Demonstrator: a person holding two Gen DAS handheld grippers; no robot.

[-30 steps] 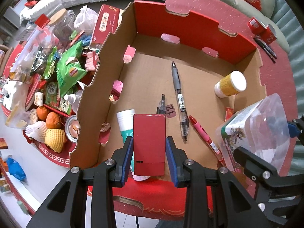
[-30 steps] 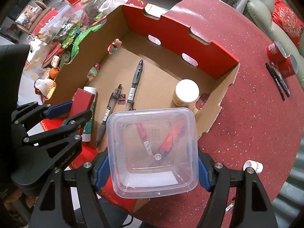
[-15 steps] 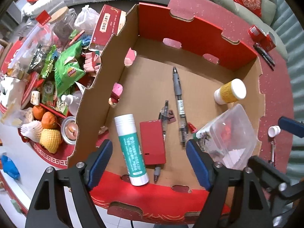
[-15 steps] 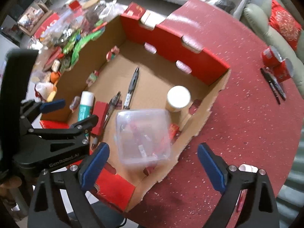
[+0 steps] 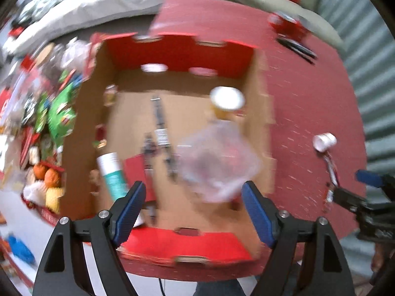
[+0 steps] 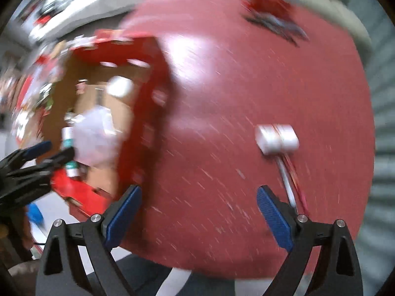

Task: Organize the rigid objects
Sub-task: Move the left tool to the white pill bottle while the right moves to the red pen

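A red-rimmed cardboard box (image 5: 187, 244) stands on the round red table (image 6: 246, 86). Inside lie a clear plastic tub (image 5: 217, 157), a flat red case (image 5: 135, 170), a white and teal glue stick (image 5: 112, 172), dark pens (image 5: 159, 120) and a yellow bottle with a white cap (image 5: 226, 101). My left gripper (image 5: 192, 212) hangs open above the box's near end, holding nothing. My right gripper (image 6: 198, 217) is open and empty over bare table right of the box. A small white bottle (image 6: 276, 138) lies ahead of it, with thin pens (image 6: 288, 180) beside its right finger.
Snack packets (image 5: 59, 113) and fruit (image 5: 47, 175) crowd the trays left of the box. Red cups (image 5: 287, 26) and black pens (image 5: 297, 48) sit at the table's far right edge. The right-hand half of the table is open red surface. Both views are blurred.
The left gripper let go of the red case and the right let go of the clear tub, both now lying in the box. Both grippers opened wide and swung right, the right one past the box.
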